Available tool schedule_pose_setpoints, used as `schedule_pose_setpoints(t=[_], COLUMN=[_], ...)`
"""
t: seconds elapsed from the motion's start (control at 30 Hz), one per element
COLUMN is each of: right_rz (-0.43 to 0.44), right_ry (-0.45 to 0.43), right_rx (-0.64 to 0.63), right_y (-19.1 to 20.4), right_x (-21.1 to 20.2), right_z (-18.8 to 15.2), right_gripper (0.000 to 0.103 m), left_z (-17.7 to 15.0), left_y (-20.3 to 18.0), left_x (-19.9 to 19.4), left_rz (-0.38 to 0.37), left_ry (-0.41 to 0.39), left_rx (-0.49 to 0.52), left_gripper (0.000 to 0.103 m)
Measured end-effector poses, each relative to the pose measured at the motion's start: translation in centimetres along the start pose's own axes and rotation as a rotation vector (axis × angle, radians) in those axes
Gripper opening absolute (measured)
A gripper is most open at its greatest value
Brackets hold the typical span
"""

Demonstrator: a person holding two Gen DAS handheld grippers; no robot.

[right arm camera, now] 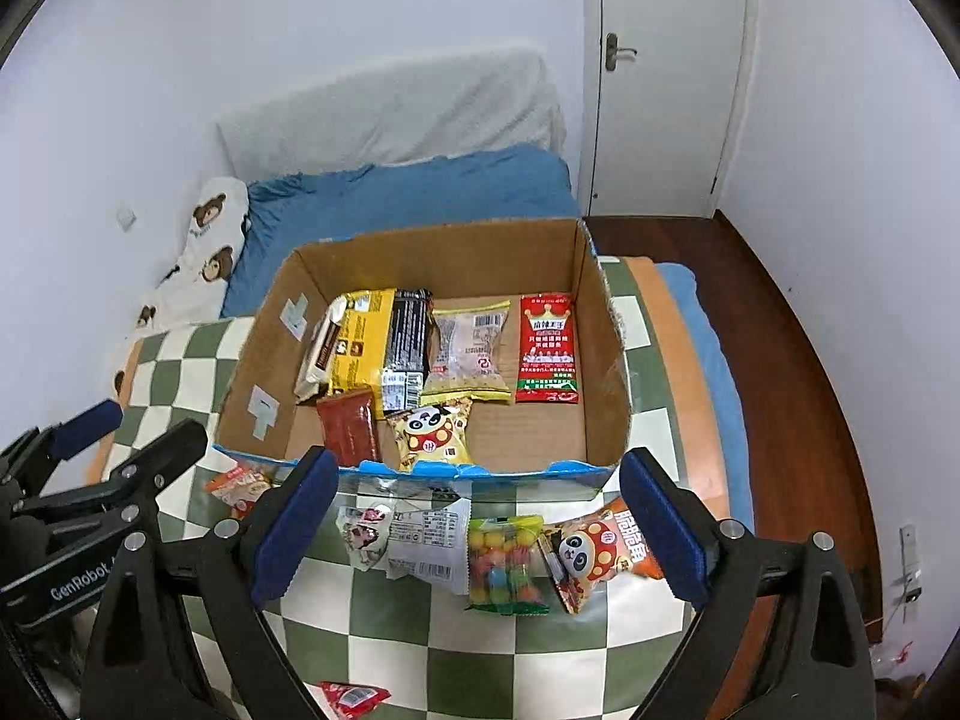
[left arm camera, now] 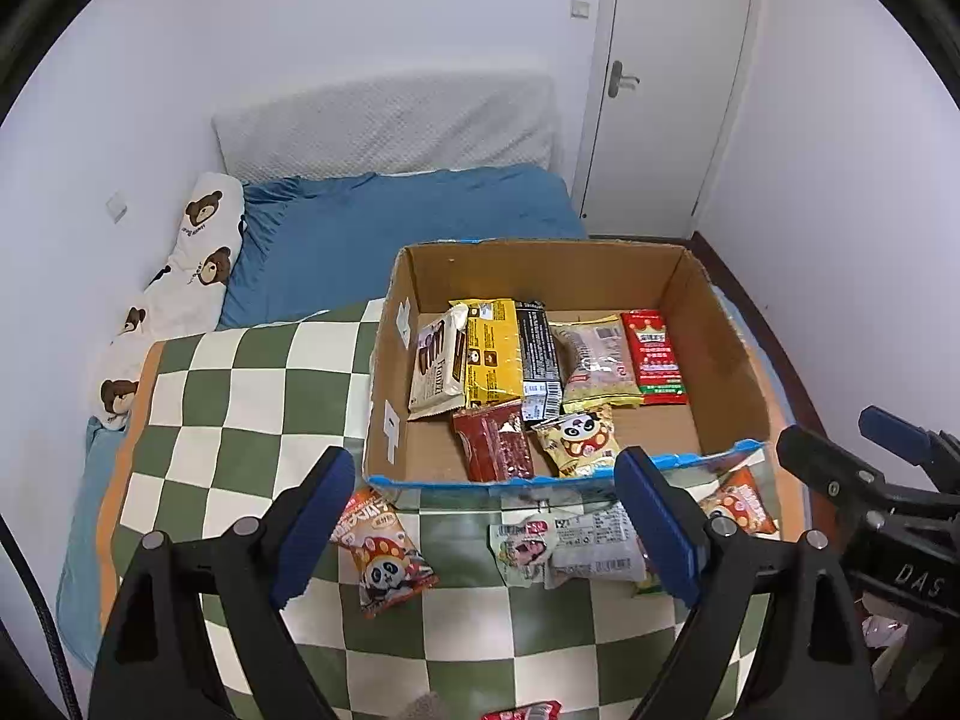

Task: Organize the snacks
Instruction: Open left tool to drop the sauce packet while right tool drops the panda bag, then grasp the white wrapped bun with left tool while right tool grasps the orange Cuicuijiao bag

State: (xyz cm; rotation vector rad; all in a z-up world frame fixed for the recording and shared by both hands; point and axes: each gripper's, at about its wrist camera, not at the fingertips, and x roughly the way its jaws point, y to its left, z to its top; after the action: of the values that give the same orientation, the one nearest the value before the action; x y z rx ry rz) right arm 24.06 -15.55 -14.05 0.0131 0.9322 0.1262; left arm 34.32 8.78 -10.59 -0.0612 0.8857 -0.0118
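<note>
An open cardboard box (left arm camera: pixel 720 354) (right arm camera: pixel 600 324) sits on the green-and-white checked blanket (left arm camera: pixel 240 396) (right arm camera: pixel 420 630) and holds several snack packets, among them a yellow packet (left arm camera: pixel 492 354) (right arm camera: pixel 360 348) and a red packet (left arm camera: pixel 653 357) (right arm camera: pixel 549 348). In front of the box lie an orange panda packet (left arm camera: pixel 384 558), a white packet (left arm camera: pixel 576 546) (right arm camera: pixel 408 540), a bag of coloured balls (right arm camera: pixel 504 564) and another orange panda packet (right arm camera: pixel 606 552). My left gripper (left arm camera: pixel 486 534) is open and empty above these loose packets. My right gripper (right arm camera: pixel 474 528) is open and empty above them too.
A small red packet (right arm camera: pixel 351 699) (left arm camera: pixel 522 711) lies at the near edge of the blanket. The bed has a blue sheet (left arm camera: pixel 390 228), a bear-print pillow (left arm camera: pixel 192 264) at left and a white headboard cushion. A white door (left arm camera: pixel 666 90) and dark wooden floor (right arm camera: pixel 780 360) are at right.
</note>
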Motion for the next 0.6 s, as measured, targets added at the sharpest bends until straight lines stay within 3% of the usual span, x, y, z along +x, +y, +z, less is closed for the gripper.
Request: schedule_pose_setpoints(t=[0.13, 0.27, 0.5, 0.6], right_rz=[0.028, 0.043, 0.054, 0.013], right_ry=[0.000, 0.076, 0.288, 0.325], right_rx=[0.046, 0.106, 0.225, 0.250], right_y=[-0.8, -2.5, -6.5, -8.1], right_x=[-1.1, 0.4, 8.1, 11.5], right_z=[-0.8, -2.9, -6.9, -8.2], right_gripper=[0.097, 0.097, 0.097, 0.097], left_z=[-1.3, -3.3, -7.6, -9.1], left_y=[0.3, 0.1, -0.5, -0.6], left_x=[-0.1, 2.5, 10.5, 12.9], left_rz=[-0.014, -0.006, 0.020, 0.003], left_ry=[0.028, 0.115, 0.353, 0.443], left_rx=[-0.028, -0.031, -0.044, -0.078], left_gripper=[0.089, 0.089, 0.089, 0.089])
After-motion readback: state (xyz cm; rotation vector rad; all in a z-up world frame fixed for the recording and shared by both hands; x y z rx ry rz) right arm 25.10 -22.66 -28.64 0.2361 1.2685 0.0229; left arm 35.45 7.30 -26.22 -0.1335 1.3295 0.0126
